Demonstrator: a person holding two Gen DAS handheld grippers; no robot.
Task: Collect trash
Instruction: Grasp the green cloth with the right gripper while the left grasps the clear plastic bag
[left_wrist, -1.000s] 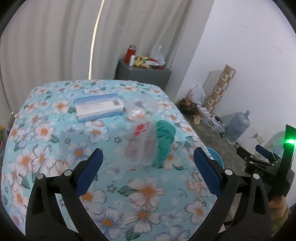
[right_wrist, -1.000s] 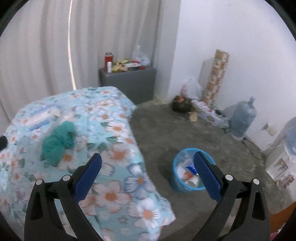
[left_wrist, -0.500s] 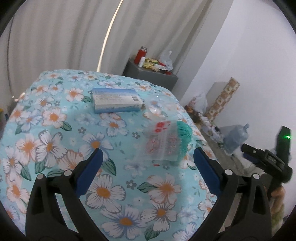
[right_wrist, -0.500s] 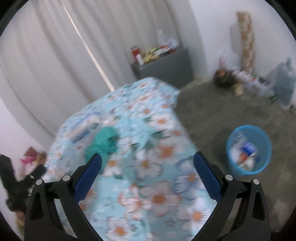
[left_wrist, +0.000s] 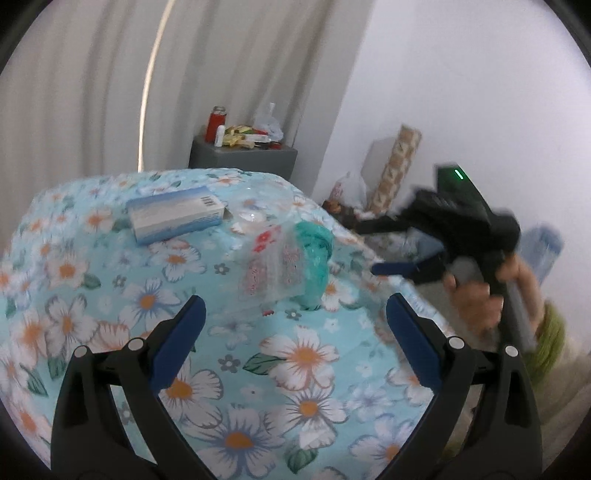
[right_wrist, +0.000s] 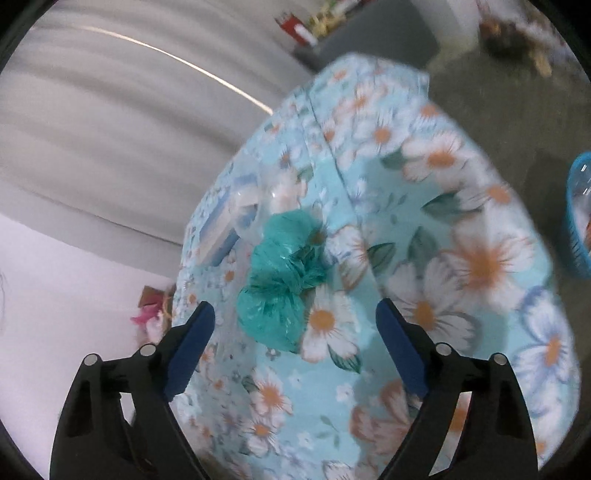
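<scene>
A crumpled teal plastic bag (right_wrist: 284, 280) lies on the floral tablecloth (right_wrist: 461, 258), just ahead of my right gripper (right_wrist: 295, 328). The right gripper's jaws are closing, and the pads stand clear of the bag on either side. In the left wrist view the teal bag (left_wrist: 314, 251) sits behind a clear plastic bag with red print (left_wrist: 273, 266). My right gripper (left_wrist: 365, 249) reaches in there from the right, held in a hand. My left gripper (left_wrist: 293, 325) hangs open over the cloth in front of the clear bag. A blue and white box (left_wrist: 175, 218) lies further back.
A blue trash basket (right_wrist: 580, 218) stands on the floor at the right edge. A grey cabinet (left_wrist: 242, 157) with a red bottle and clutter stands by the curtain. A patterned roll (left_wrist: 397, 166) and bags lean at the white wall.
The right gripper has swung from the floor and basket over to the table and rolled, and now frames the teal bag. The left gripper has dipped slightly toward the clear bag.
</scene>
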